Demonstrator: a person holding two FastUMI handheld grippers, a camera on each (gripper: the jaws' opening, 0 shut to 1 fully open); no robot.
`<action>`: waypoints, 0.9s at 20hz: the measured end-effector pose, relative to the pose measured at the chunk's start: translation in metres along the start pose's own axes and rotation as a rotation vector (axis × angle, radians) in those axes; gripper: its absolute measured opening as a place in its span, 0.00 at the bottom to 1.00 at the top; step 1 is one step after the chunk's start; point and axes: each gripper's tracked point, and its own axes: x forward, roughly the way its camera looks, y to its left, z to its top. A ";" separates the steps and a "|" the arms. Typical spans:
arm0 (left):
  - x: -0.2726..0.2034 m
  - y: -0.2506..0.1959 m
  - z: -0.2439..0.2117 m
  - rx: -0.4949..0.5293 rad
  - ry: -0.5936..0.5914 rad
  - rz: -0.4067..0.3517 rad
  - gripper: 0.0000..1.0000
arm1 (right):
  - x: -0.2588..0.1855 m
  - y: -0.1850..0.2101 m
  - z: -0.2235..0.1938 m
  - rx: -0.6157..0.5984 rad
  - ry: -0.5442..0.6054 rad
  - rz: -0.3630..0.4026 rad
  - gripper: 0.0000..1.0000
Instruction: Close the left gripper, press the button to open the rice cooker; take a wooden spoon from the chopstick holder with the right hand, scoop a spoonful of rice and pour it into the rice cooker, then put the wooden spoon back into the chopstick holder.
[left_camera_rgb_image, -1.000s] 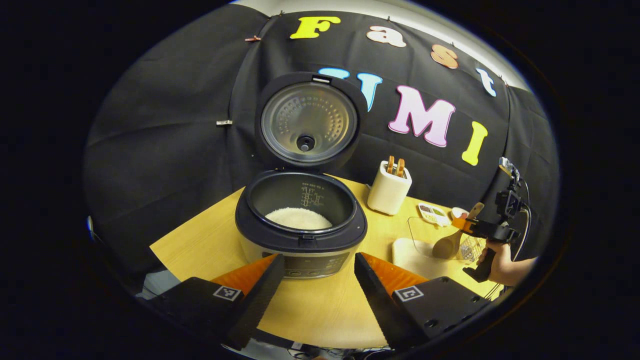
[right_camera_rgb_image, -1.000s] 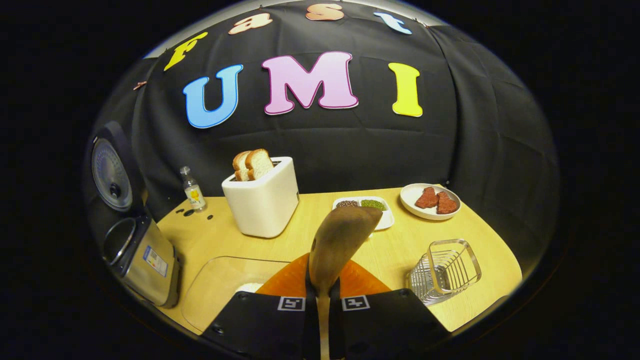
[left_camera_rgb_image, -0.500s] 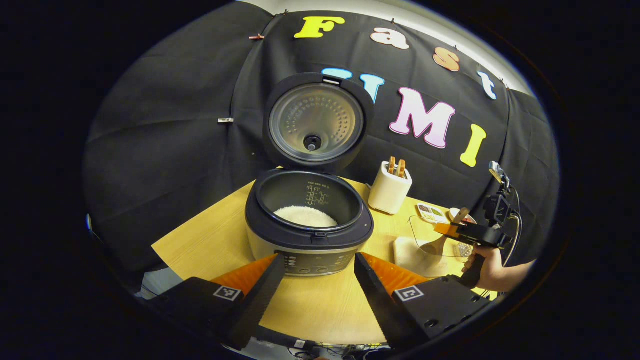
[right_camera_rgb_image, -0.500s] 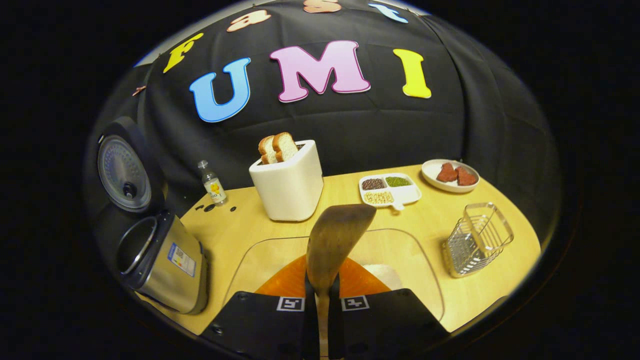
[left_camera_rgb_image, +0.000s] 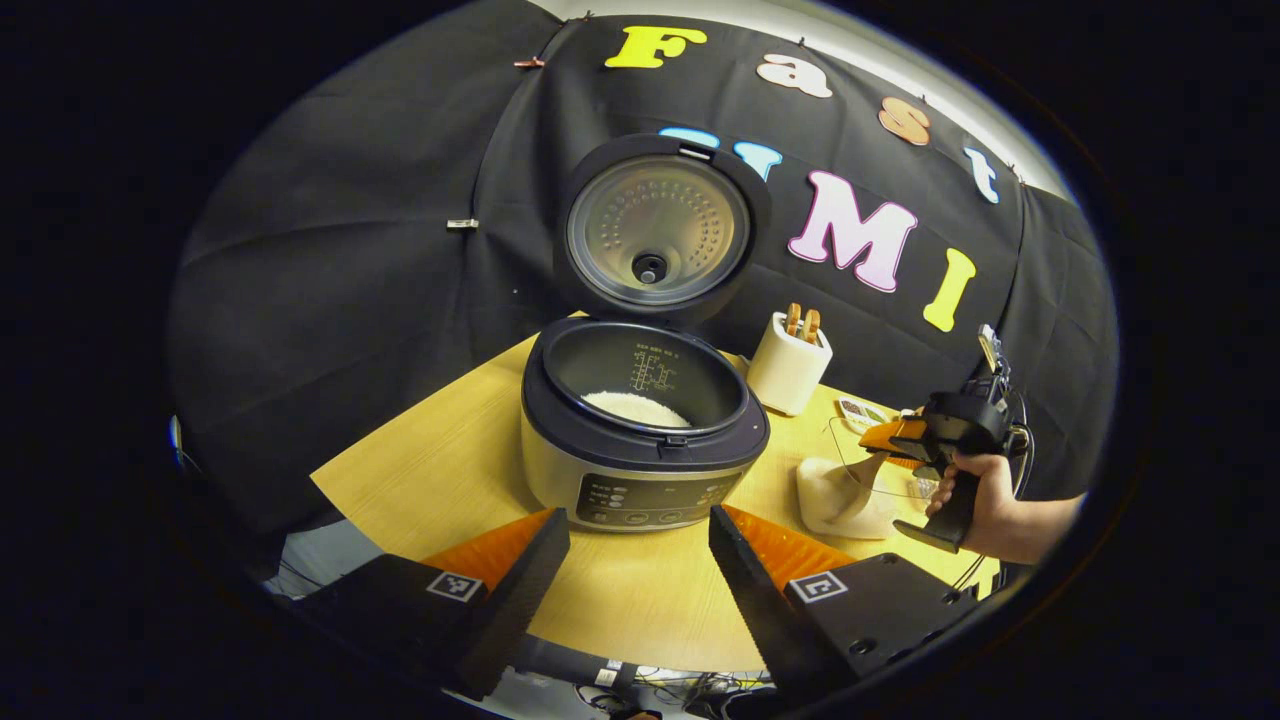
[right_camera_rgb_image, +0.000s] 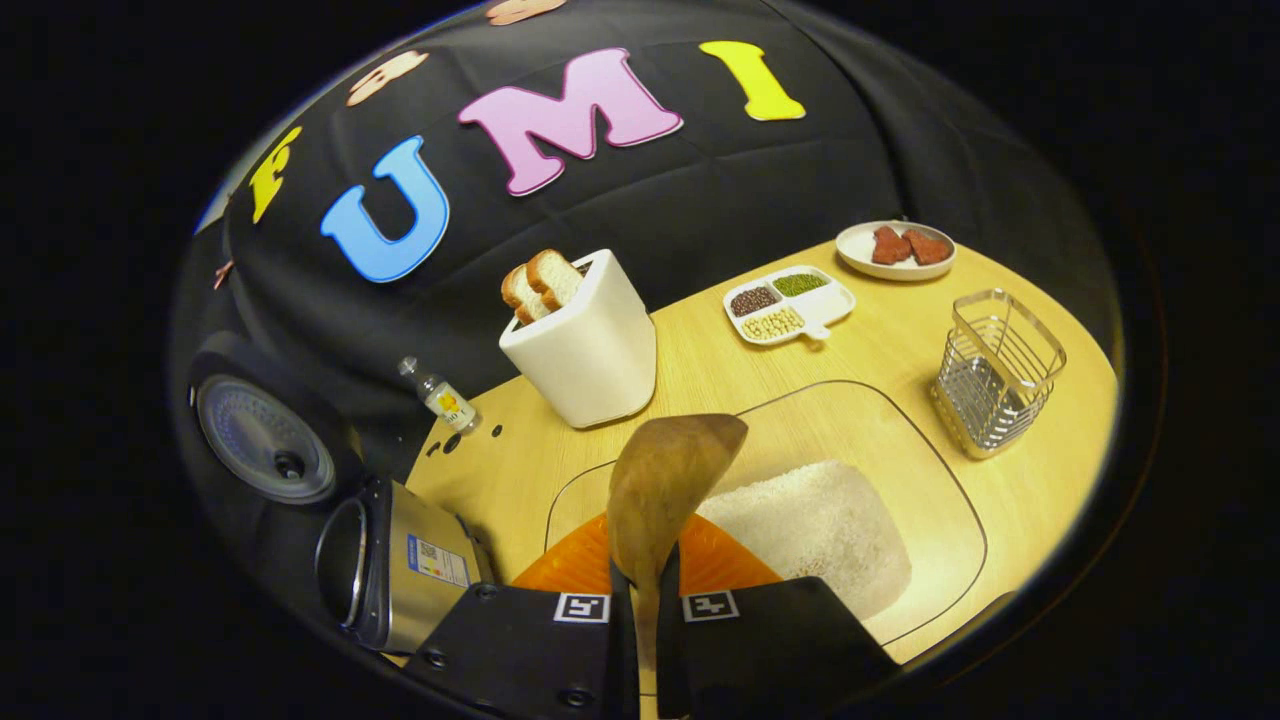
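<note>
Bottom centre of the right gripper view: my right gripper (right_camera_rgb_image: 645, 640) is clamped narrow on the handle of the wooden spoon (right_camera_rgb_image: 665, 480), both fingers pressing it, bowl sticking up and forward to mid-frame. Spoon looks stiff and light, smooth wood, so I judge it could twist in the pinch once it digs in; a hold low on the handle gives reach but poor leverage. Just past the spoon tip, lower right of that view, the heap of rice (right_camera_rgb_image: 815, 525) sits in a clear tray (right_camera_rgb_image: 940, 470): loose grains, they will slide off a tilted bowl, so keep it level after scooping. Spoon bowl looks empty; scoop not yet made, I'd say. Further back, the wire chopstick holder (right_camera_rgb_image: 995, 370) stands at right. Rice cooker (right_camera_rgb_image: 385, 560) at lower left, lid up. In the left gripper view my left gripper (left_camera_rgb_image: 640, 560) at the bottom is spread wide, holding nothing, with the open rice cooker (left_camera_rgb_image: 640, 440) at centre just beyond it and some rice already inside. At right, a hand (left_camera_rgb_image: 985, 495) holds the right gripper (left_camera_rgb_image: 905, 440) over the tray.
</note>
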 end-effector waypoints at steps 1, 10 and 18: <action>0.001 -0.003 0.000 0.007 0.003 -0.018 0.95 | -0.002 -0.002 0.003 0.043 -0.004 -0.001 0.12; 0.011 -0.022 0.025 0.071 -0.030 -0.151 0.95 | -0.035 -0.046 0.029 0.396 -0.076 -0.071 0.12; 0.008 -0.021 0.040 0.050 -0.060 -0.186 0.95 | -0.074 -0.068 0.079 0.519 -0.152 -0.085 0.12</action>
